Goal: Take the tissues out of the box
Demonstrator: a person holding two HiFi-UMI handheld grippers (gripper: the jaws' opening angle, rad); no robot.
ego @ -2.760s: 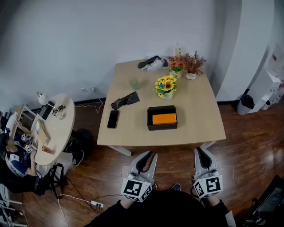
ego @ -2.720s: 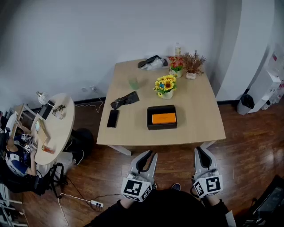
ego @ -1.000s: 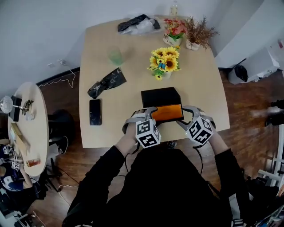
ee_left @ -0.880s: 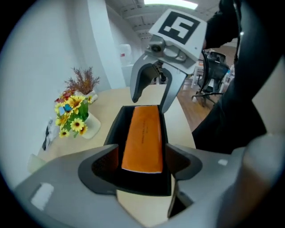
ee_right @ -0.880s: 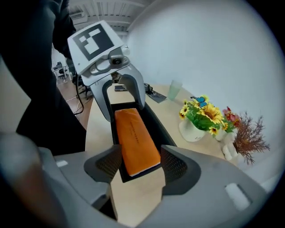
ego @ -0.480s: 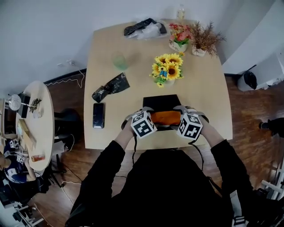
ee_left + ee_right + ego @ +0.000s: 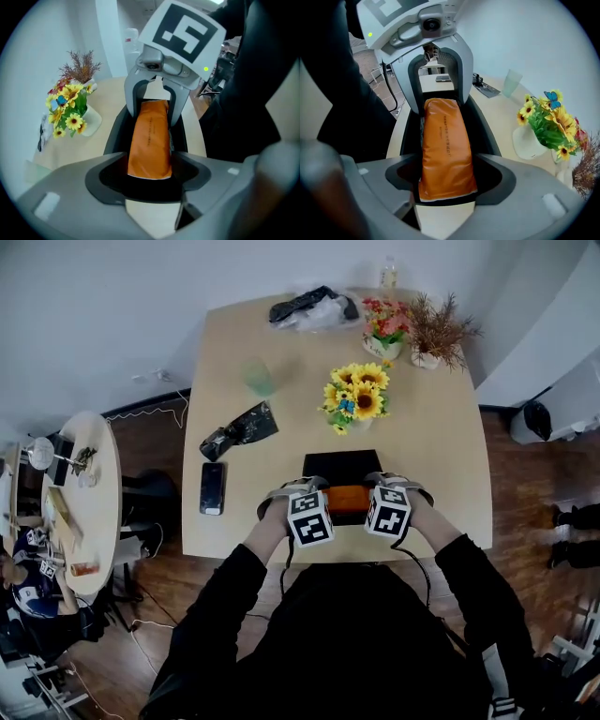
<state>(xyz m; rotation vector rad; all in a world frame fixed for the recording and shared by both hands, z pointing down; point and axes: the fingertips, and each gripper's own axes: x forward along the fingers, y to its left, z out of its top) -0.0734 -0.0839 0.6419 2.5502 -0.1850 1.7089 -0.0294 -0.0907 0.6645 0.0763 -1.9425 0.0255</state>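
Observation:
A black open box (image 7: 342, 465) lies near the table's front edge with an orange tissue pack (image 7: 347, 498) in it. My left gripper (image 7: 302, 487) is at the pack's left end and my right gripper (image 7: 397, 482) at its right end, facing each other. In the left gripper view the pack (image 7: 150, 136) runs between my left gripper's (image 7: 150, 168) jaws, which are opening, with dark gaps at its sides. In the right gripper view the pack (image 7: 445, 145) lies between my right gripper's (image 7: 447, 183) wide jaws, not visibly pressed. The box wall (image 7: 410, 131) flanks it.
A sunflower vase (image 7: 354, 401) stands just behind the box. A phone (image 7: 212, 501), a black wrapper (image 7: 239, 430) and a green cup (image 7: 259, 377) lie to the left. Potted plants (image 7: 412, 329) and a bag (image 7: 314, 307) are at the back. A round side table (image 7: 75, 493) stands far left.
Both grippers have moved in from the box's front corners to the two ends of the orange pack. Their marker cubes now sit closer together.

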